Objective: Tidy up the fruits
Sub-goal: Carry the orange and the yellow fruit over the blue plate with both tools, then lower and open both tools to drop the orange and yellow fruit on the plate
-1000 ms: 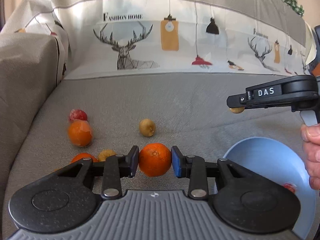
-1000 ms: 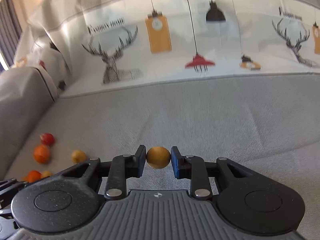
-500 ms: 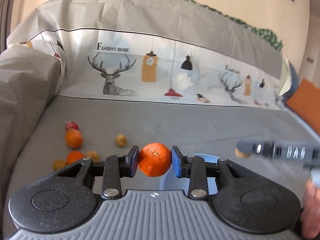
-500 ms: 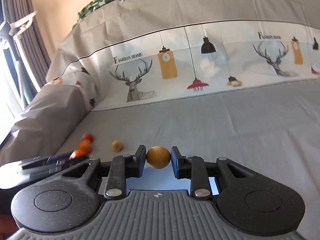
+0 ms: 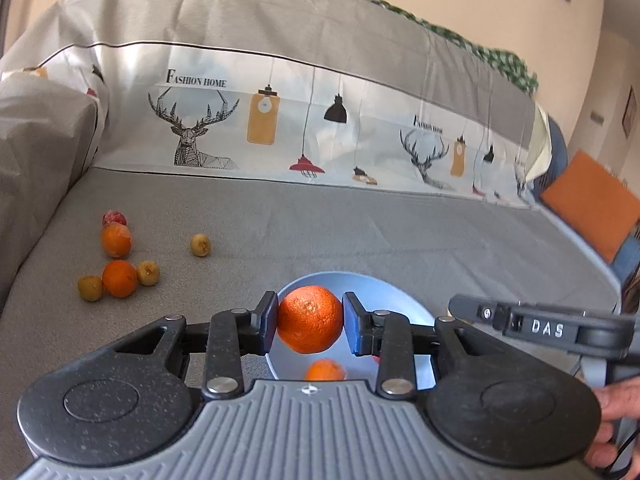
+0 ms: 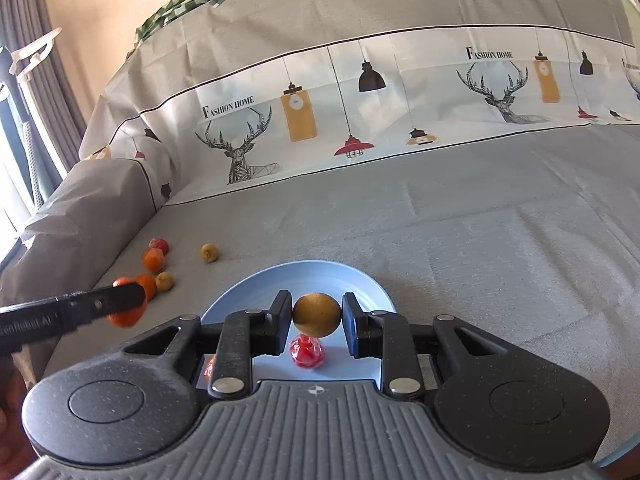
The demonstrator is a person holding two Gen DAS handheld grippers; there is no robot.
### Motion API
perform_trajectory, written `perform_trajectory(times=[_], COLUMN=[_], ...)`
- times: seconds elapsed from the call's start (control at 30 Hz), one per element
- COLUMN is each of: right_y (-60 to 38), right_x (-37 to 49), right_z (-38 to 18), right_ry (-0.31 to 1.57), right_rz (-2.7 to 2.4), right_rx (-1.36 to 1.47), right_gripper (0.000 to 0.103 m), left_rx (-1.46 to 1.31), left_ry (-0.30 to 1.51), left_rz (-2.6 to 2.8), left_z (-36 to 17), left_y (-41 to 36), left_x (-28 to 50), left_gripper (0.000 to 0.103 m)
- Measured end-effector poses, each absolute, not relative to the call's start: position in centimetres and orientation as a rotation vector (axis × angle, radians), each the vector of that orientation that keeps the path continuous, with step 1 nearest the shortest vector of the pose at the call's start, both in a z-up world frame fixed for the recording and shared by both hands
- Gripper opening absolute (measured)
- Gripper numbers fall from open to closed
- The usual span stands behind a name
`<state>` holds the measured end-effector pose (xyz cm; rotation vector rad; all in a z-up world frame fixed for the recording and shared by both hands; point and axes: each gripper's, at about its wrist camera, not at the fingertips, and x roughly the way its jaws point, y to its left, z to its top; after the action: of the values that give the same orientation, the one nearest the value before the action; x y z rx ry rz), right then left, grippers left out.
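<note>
The left claw (image 5: 310, 322) pinches an orange (image 5: 309, 319) across its widest part, at the centre of the left wrist view, hanging over the pale blue bowl (image 5: 384, 294) that sits on the grey sofa seat (image 5: 320, 220). Another orange (image 5: 325, 370) already lies in the bowl, low in the frame. The right claw (image 6: 316, 316) is pressed onto a small brownish-yellow round fruit (image 6: 316, 314), also above the bowl (image 6: 352, 276), over a red fruit (image 6: 307, 351) inside it.

The orange looks firm yet yielding, moderately heavy, with a pebbled skin that should grip well; holding it at its middle seems right. The small fruit looks light, smooth and likely to roll. More loose fruits (image 5: 118, 264) lie at the left of the seat.
</note>
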<state>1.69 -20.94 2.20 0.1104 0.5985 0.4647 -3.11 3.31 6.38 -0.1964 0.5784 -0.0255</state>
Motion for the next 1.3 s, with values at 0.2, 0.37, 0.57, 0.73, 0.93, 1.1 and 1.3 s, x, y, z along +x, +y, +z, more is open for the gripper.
perform_trajectory(times=[0.2, 0.37, 0.57, 0.73, 0.93, 1.1, 1.3], right_y=[-19.6, -19.1, -19.2, -19.1, -19.0, -19.0, -19.0], right_x=[1.8, 2.4, 2.8, 3.0, 3.0, 2.8, 2.9], right_z=[1.7, 1.1, 0.9, 0.7, 0.7, 0.9, 1.0], right_ry=[0.602, 0.619, 0.624, 0.629, 0.625, 0.618, 0.614], right_rz=[0.474, 0.471, 0.468, 0.465, 0.473, 0.480, 0.477], right_rx=[0.078, 0.068, 0.076, 0.081, 0.082, 0.084, 0.086], right_gripper=[0.028, 0.028, 0.028, 0.028, 0.028, 0.028, 0.028], left_rx=[-0.169, -0.162, -0.140, -0.121, -0.116, -0.111, -0.113], left_ry=[0.606, 0.627, 0.645, 0.653, 0.653, 0.653, 0.650], left_rz=[-0.020, -0.017, -0.023, -0.029, -0.031, -0.033, -0.035], left_z=[5.4, 4.9, 4.2, 3.9, 3.9, 3.9, 3.9], left_y=[3.0, 2.8, 2.4, 2.0, 1.8, 1.6, 1.6], left_x=[-2.3, -1.6, -1.1, -0.8, -0.9, -0.9, -0.9], left_gripper=[0.038, 0.038, 0.038, 0.038, 0.038, 0.038, 0.038])
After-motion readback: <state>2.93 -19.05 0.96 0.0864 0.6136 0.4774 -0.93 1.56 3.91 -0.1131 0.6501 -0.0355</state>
